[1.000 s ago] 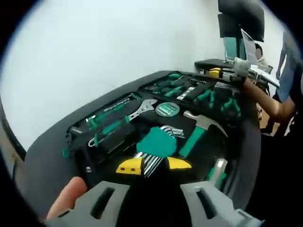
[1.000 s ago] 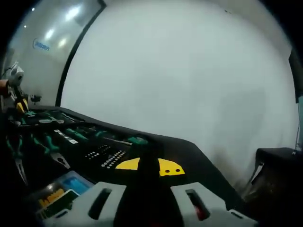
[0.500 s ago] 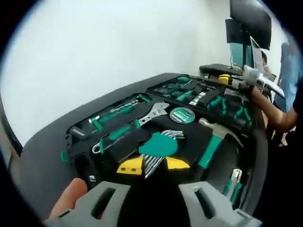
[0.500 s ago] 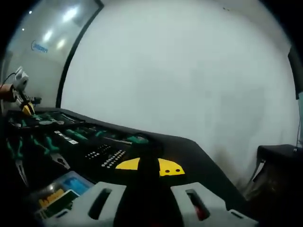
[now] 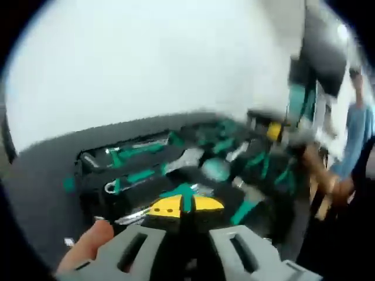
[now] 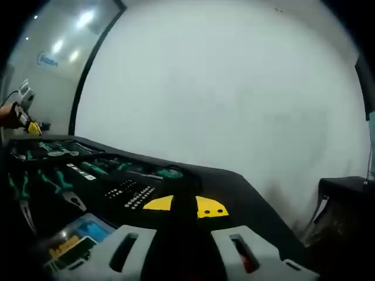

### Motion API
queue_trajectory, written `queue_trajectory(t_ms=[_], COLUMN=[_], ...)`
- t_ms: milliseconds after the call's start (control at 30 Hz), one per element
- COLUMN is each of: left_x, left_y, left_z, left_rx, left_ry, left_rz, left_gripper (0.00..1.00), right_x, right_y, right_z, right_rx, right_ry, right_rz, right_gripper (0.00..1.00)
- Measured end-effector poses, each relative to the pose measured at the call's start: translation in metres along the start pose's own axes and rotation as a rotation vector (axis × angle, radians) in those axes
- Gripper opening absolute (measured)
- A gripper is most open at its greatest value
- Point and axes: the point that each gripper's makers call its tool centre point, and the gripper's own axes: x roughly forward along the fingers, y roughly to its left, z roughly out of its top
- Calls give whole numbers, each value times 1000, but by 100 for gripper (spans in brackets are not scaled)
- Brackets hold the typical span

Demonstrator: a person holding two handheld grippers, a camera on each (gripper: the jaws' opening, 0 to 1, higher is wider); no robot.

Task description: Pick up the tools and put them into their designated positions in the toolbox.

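Left gripper view (blurred): the left tongs (image 5: 183,206), yellow tips nearly meeting, hold nothing that can be made out and hover over the open toolbox (image 5: 88,167) on the dark desk (image 5: 41,193). Green-handled tools (image 5: 137,175) lie in its recesses; they look rigid steel, fairly heavy, best gripped mid-handle.

Right gripper view: the right tongs (image 6: 183,206), tips close and empty, face the toolbox's far half, where pliers (image 6: 58,190) rest; their rubbery handles should resist slipping.

Toolbox (image 6: 88,175): matt black tray. Pliers (image 6: 58,190): bare dull metal jaws, green plastic-looking grips. Left gripper (image 5: 181,206): matt grey plastic-looking body, yellow tips. Worktop (image 5: 41,175): dark, matt, smooth.
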Motion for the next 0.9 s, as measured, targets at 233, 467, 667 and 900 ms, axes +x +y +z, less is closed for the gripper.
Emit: queue_trajectory(t_ms=[233,467,667,900], left_x=[-2,11,14,17], left_y=[43,18,15,20], left_z=[-12,-21,-19,-19], left_rx=[64,141,282,307], left_ry=[-99,-70,-38,-55], left_rz=[206,139,152,135], left_gripper=[3,2,2,2], right_x=[-13,-28,-15,18], right_y=[61,231,364,425], right_z=[48,123,113,73], right_rx=[-84,-108,-379,-623], right_ry=[-91,-141,-69,-1], right_rz=[159,555,788,827], right_gripper=[0,0,0,0])
